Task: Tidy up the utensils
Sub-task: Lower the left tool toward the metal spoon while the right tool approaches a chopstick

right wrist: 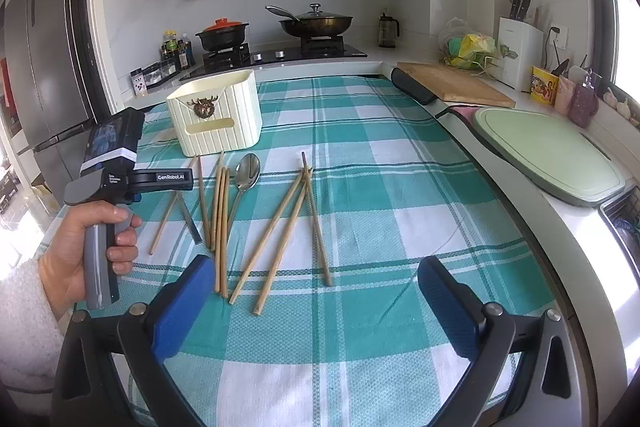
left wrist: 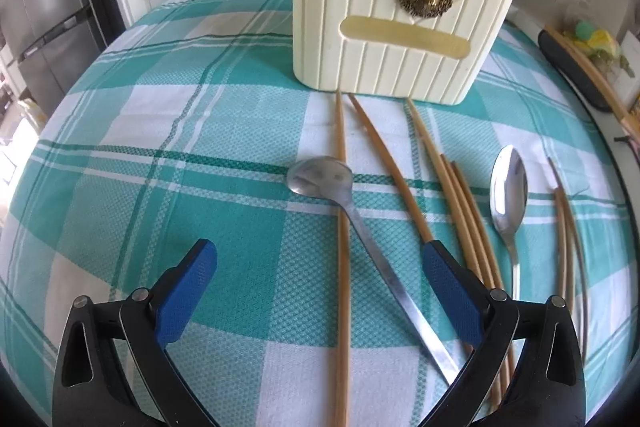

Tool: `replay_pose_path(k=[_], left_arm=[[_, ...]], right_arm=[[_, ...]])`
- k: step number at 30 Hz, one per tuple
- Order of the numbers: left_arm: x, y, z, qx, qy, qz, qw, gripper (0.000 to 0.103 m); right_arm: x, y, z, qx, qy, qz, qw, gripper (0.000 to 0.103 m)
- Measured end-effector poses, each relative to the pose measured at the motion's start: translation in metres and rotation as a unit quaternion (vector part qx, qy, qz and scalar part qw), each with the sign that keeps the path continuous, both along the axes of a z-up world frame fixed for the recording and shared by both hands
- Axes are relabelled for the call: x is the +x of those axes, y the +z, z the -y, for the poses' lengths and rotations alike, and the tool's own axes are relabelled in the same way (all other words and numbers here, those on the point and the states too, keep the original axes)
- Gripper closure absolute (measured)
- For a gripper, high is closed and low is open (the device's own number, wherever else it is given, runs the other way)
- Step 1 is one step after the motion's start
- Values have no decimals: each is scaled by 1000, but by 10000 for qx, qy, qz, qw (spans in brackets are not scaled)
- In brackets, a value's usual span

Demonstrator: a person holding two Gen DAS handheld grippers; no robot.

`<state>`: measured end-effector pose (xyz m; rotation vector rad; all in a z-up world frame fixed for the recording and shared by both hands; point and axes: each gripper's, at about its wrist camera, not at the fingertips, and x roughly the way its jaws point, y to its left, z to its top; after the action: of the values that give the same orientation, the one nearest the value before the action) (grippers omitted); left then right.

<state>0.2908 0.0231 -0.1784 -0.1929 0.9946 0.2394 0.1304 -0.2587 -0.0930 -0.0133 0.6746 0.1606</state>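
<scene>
A cream ribbed utensil holder (left wrist: 400, 19) with a brass deer ornament stands upright on the checked cloth; it also shows at the left in the right wrist view (right wrist: 216, 115). Before it lie two metal spoons, one (left wrist: 320, 175) with its handle running between my left fingers, the other (left wrist: 509, 187) further right. Several bamboo chopsticks (left wrist: 340, 227) lie loose around them. My left gripper (left wrist: 320, 259) hovers open over the first spoon's handle and one chopstick. My right gripper (right wrist: 318, 271) is open above bare cloth, near the ends of scattered chopsticks (right wrist: 280, 227) and apart from the spoon (right wrist: 246, 175).
A hand (right wrist: 80, 247) in a white fleecy sleeve holds the left device. A green cutting board (right wrist: 552, 155), a wooden board (right wrist: 456, 87) and a black roll (right wrist: 412, 85) line the right counter. The stove with pans (right wrist: 312, 23) is behind; a fridge (right wrist: 44, 67) stands left.
</scene>
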Motion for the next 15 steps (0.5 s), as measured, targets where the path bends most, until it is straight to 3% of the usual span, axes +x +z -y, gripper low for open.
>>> replay_pose_path(k=[8,15], left_arm=[[-21,0,-24,-5,-178,-11,9998,1],[-38,-2,-49,-84,-35,-27,10000,1]], right_arm=[[3,-7,9,94,-124,-104,9998,0],[4,-8,1,59,-5,-94,9999,0]])
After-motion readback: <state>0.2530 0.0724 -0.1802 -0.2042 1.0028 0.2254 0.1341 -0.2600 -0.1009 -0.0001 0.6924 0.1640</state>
